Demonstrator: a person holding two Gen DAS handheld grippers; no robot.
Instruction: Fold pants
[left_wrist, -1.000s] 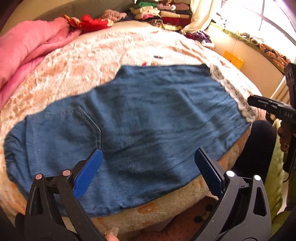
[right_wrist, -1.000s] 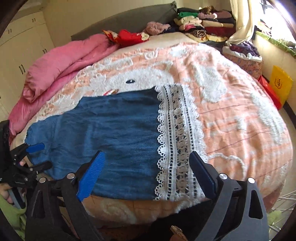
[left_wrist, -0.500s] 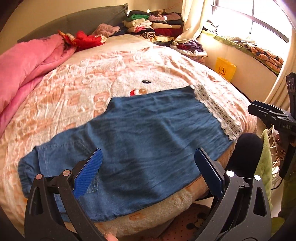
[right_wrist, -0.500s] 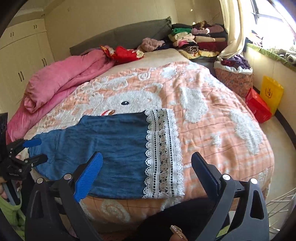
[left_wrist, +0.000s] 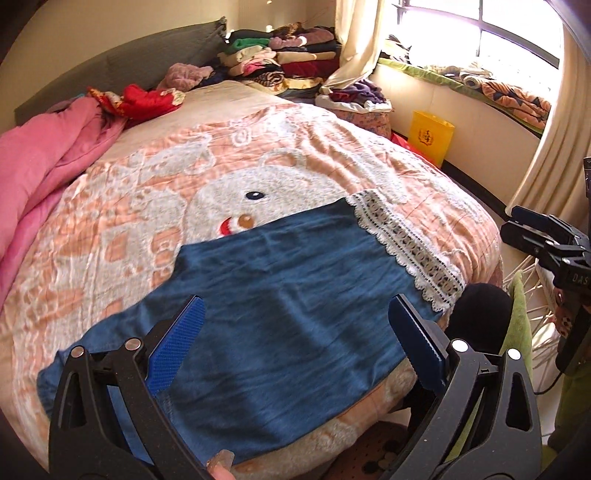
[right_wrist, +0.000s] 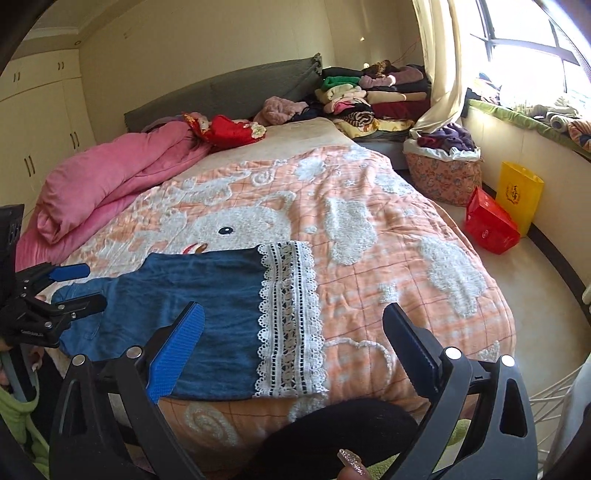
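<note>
Right wrist view: pants (right_wrist: 207, 295) lengthwise across bed (right_wrist: 406, 258), lace hem (right_wrist: 288, 317) rightward.

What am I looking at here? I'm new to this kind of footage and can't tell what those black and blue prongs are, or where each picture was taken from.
There is no robot. A person holds a hand tool in each hand, each with a two-finger claw and a camera looking out between the fingers. One picture is from the left claw, the other from the right claw; each also shows the other at its edge. Both are open and hold nothing. On the bed's peach blanket lie blue denim pants with a white lace hem, spread flat. A pink quilt lies bunched at the side, and folded clothes are stacked by the headboard.
</note>
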